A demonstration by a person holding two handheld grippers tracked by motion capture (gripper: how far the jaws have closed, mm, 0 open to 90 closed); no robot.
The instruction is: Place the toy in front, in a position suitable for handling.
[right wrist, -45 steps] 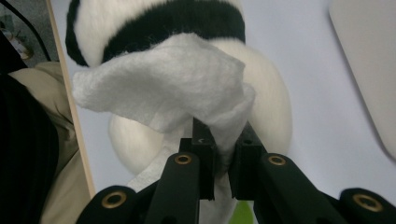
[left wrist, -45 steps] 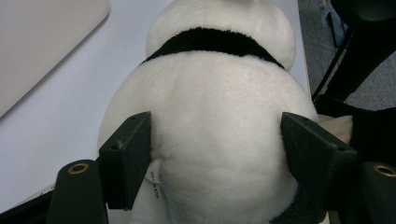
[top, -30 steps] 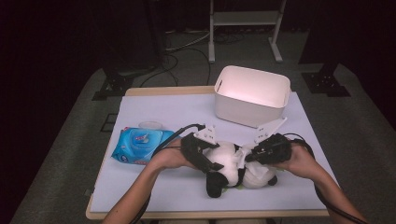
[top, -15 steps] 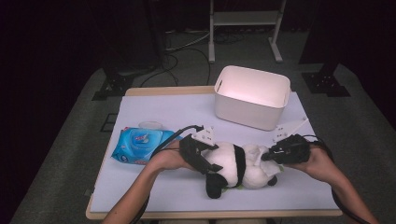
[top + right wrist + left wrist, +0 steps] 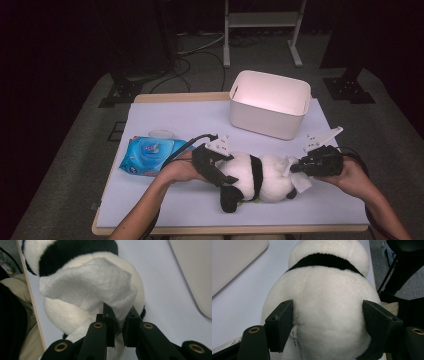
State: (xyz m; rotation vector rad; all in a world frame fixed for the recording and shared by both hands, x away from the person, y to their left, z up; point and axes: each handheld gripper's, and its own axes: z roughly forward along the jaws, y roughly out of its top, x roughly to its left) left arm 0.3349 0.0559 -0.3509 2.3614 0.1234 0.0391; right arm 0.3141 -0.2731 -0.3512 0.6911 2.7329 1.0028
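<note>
A black-and-white panda plush [image 5: 260, 175] lies on its side at the front of the table. My left gripper [image 5: 222, 172] is shut on its left end; in the left gripper view both pads [image 5: 283, 322] press into the white fur of the plush [image 5: 329, 290]. At the plush's right end my right gripper [image 5: 295, 167] is shut on a white wipe [image 5: 301, 183]. In the right gripper view that wipe [image 5: 87, 287] is pinched between the jaws of the gripper [image 5: 119, 315] and drapes against the plush [image 5: 75, 250].
A blue pack of wet wipes [image 5: 150, 155] lies left of my left hand. A white bin [image 5: 270, 102] stands behind the plush at the back right. The table [image 5: 165, 120] has a pale cover, and its front edge runs just below the plush.
My right gripper has moved to the right with the wipe, from the plush's middle to its right end. The left gripper and the plush have stayed put.
</note>
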